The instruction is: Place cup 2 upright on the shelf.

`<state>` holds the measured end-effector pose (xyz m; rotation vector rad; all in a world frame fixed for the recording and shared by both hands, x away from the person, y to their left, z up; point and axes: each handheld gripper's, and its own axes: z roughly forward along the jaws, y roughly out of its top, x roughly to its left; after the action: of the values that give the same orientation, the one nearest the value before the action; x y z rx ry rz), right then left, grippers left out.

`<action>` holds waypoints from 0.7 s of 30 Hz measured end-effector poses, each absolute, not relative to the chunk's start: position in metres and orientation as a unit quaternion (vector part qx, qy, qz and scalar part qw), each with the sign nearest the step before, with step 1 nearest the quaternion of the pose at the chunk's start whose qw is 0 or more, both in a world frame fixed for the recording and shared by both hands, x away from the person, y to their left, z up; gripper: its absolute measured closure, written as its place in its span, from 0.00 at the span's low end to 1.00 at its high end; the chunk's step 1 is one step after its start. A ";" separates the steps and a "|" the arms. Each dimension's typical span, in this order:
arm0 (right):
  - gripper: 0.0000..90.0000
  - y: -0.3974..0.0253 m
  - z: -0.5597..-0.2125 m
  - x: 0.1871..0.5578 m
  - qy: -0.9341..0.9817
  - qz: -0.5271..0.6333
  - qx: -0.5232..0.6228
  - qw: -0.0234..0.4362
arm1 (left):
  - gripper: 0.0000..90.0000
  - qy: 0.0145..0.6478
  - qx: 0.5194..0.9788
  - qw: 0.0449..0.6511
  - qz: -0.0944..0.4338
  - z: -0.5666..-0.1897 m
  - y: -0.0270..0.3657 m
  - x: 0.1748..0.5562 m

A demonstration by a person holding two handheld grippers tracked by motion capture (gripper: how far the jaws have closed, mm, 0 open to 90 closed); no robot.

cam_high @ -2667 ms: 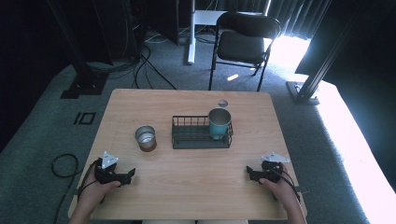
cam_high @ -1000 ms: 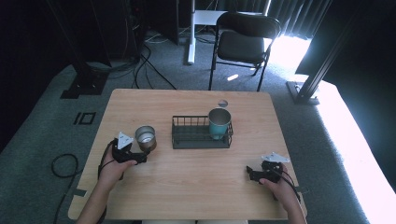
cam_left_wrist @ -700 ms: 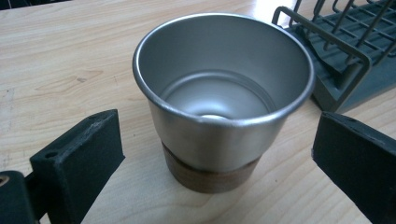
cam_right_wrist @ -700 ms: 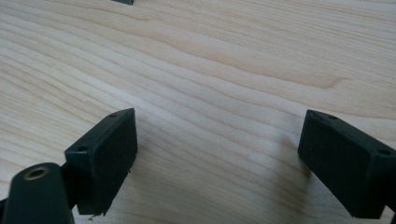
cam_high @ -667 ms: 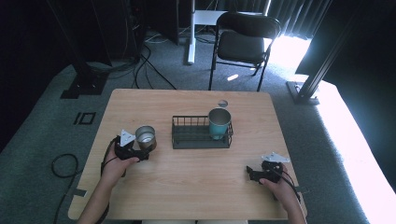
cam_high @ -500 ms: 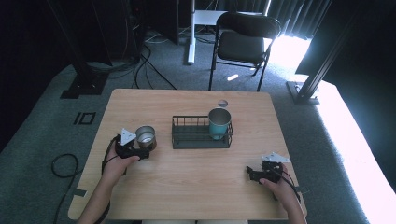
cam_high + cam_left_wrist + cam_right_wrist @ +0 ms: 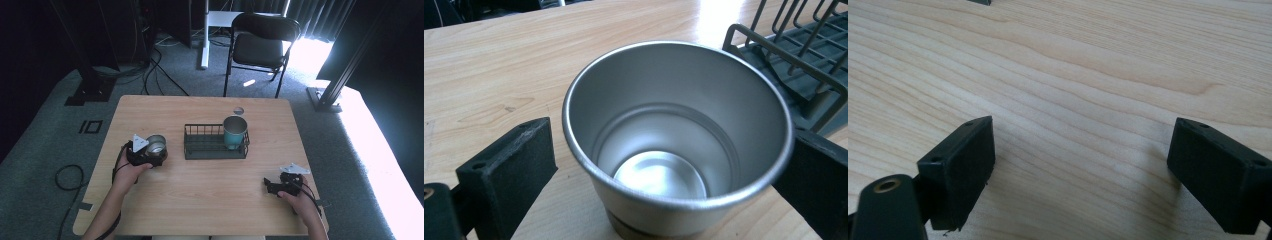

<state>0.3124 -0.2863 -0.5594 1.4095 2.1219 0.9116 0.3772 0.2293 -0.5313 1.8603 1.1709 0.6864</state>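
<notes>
Your small steel cup stands upright on the table, left of centre in the high view, just beside the left end of the wire rack. In the left gripper view the cup sits in the middle of the frame: bare brushed metal, open mouth up, empty, a rolled rim and a stepped inner wall down to a shiny round bottom. The teal cup stands upright too, inside the rack's right end, right of centre in the high view, with a pale rim and open top.
</notes>
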 end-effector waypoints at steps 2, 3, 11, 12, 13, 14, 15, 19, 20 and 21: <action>0.13 -0.286 -0.559 0.312 0.766 0.329 0.509 0.216 | 0.03 0.463 0.739 0.408 0.271 -0.532 0.228 0.379; 0.13 -0.286 -0.559 0.312 0.766 0.329 0.509 0.216 | 0.03 0.464 0.738 0.409 0.272 -0.532 0.227 0.380; 0.13 -0.286 -0.559 0.312 0.766 0.329 0.509 0.216 | 0.03 0.463 0.736 0.411 0.273 -0.533 0.223 0.387; 0.13 -0.286 -0.559 0.312 0.766 0.329 0.509 0.216 | 0.03 0.463 0.736 0.411 0.274 -0.533 0.223 0.388; 0.13 -0.286 -0.559 0.312 0.766 0.329 0.509 0.216 | 0.03 0.464 0.734 0.413 0.274 -0.533 0.222 0.388; 0.13 -0.286 -0.559 0.312 0.766 0.329 0.509 0.216 | 0.03 0.465 0.734 0.412 0.276 -0.533 0.222 0.389; 0.13 -0.286 -0.559 0.312 0.766 0.329 0.509 0.216 | 0.05 0.464 0.734 0.411 0.279 -0.534 0.221 0.390; 0.13 -0.286 -0.559 0.312 0.766 0.329 0.509 0.216 | 0.07 0.462 0.736 0.409 0.279 -0.536 0.218 0.391; 0.13 -0.286 -0.559 0.312 0.766 0.329 0.509 0.216 | 0.07 0.463 0.735 0.411 0.277 -0.537 0.217 0.391; 0.13 -0.286 -0.559 0.312 0.766 0.329 0.509 0.216 | 0.08 0.462 0.735 0.412 0.278 -0.537 0.217 0.391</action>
<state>0.3124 -0.2863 -0.5594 1.4096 2.1220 0.9117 0.3915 0.2168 -0.5366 1.8483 1.1631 0.6986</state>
